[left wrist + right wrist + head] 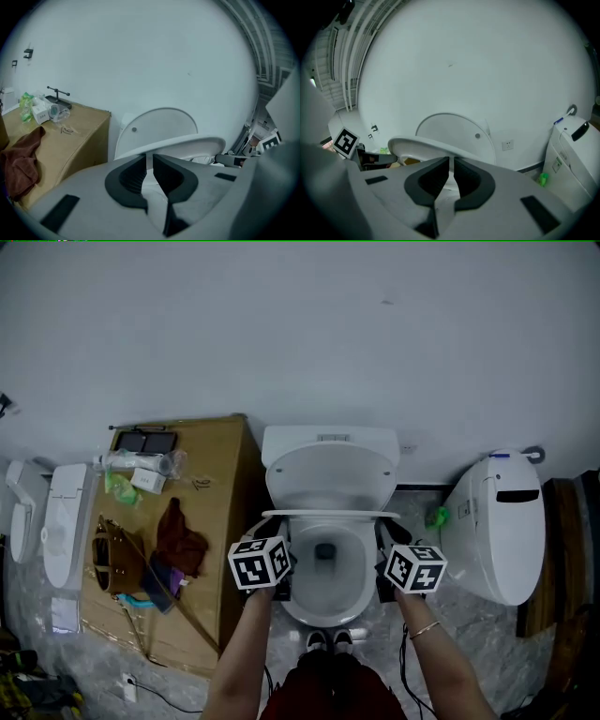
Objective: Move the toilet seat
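Note:
The white toilet seat (328,514) is lifted off the bowl (319,601) and shows edge-on as a thin band below the upright lid (328,474). My left gripper (270,532) is shut on the seat's left side. My right gripper (388,534) is shut on its right side. In the left gripper view the seat (192,143) runs off to the right from the nearly closed jaws of the left gripper (150,161), with the lid (157,126) behind. In the right gripper view the seat (417,147) runs off to the left from the narrow jaws of the right gripper (451,165).
A large cardboard box (220,493) stands close on the left with a brown cloth (178,540), a bag and bottles on it. A second toilet (497,521) stands at the right, a small green object (437,517) beside it. White toilet parts (66,531) lie far left. The wall is close behind.

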### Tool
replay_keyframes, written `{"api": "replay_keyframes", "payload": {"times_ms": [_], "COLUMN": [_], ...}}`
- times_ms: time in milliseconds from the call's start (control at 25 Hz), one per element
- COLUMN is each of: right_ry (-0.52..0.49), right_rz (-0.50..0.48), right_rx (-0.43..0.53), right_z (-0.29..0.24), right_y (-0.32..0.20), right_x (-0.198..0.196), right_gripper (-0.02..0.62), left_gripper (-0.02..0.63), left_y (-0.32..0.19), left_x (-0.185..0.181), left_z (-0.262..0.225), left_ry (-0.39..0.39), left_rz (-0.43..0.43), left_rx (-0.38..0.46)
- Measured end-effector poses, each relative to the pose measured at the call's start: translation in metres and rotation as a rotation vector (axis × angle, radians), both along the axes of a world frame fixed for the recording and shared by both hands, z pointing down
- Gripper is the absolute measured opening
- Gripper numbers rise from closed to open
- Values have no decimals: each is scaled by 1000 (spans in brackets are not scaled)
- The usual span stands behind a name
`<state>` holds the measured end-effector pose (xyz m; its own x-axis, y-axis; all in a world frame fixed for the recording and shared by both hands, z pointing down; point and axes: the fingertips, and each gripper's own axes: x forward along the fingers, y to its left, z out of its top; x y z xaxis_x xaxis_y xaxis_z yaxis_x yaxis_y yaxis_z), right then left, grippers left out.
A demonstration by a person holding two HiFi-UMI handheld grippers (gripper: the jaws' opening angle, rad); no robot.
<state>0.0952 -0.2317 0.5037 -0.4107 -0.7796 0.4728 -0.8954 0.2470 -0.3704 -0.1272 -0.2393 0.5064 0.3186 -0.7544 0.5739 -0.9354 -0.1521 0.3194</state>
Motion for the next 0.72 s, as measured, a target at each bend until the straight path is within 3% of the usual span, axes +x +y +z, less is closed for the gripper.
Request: {"api": "replay_keyframes", "payload": {"times_ms": [720], "right_ry": [90], "right_rz": [27], "right_rx": [43], "right_z": [-9], "right_y": [-60], "right_x": [3], "right_gripper": [44], "left_gripper": [63], "left_y": [-60], "left_x": [3], "left_z": [-10], "left_ry": [-44], "left_rz": [2], "left_rx": [61]}}
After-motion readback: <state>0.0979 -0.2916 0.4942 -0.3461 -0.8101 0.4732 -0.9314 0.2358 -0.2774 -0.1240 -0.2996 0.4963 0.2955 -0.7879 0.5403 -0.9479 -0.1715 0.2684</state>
